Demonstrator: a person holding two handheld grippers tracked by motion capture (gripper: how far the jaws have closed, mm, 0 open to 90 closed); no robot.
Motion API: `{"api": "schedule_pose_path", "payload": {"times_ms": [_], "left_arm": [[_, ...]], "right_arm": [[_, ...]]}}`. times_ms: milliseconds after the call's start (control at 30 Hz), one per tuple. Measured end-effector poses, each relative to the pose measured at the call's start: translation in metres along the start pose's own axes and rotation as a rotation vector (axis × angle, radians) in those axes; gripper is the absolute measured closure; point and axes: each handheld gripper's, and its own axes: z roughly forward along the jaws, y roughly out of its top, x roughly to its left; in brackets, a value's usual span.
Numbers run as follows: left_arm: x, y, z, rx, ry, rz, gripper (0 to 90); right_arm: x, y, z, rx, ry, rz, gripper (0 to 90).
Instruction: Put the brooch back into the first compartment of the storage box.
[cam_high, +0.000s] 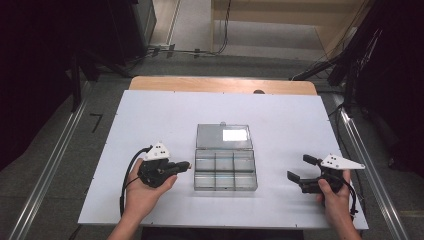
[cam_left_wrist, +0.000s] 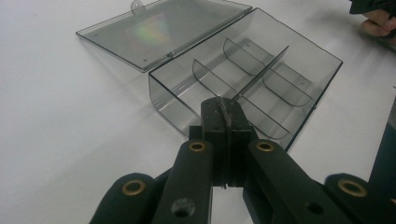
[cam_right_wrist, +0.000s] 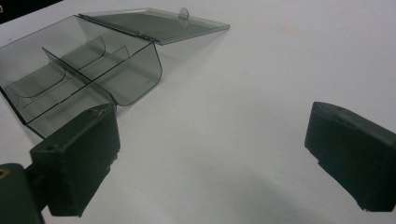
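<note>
A clear grey plastic box (cam_high: 225, 171) with several compartments lies at the table's middle, its lid (cam_high: 223, 136) folded flat open behind it. My left gripper (cam_high: 186, 165) rests just left of the box, jaws shut with nothing between them; in the left gripper view its tips (cam_left_wrist: 224, 114) point at the box's near wall (cam_left_wrist: 173, 100). My right gripper (cam_high: 301, 168) sits to the right of the box, jaws wide open and empty. In the right gripper view the box (cam_right_wrist: 79, 74) lies beyond the left finger (cam_right_wrist: 77, 161), apart from it.
The white table top (cam_high: 150, 125) has bare room on every side of the box. Its near edge runs just below both hands. Dark floor, metal rails and cables lie beyond the table's edges.
</note>
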Motion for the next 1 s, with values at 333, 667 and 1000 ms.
{"api": "schedule_pose_path", "payload": {"times_ms": [333,667,1000], "left_arm": [[0.001,0.007,0.007,0.003,-0.012,0.006,89.9],[0.001,0.015,0.013,-0.002,-0.021,0.009,90.0],[0.002,0.021,0.02,-0.005,-0.027,0.015,90.0]], "right_arm": [[0.0,0.0,0.001,0.002,0.003,0.002,1.7],[0.0,0.0,0.001,0.002,0.002,0.001,1.6],[0.0,0.0,0.0,0.003,-0.001,0.002,1.6]]}}
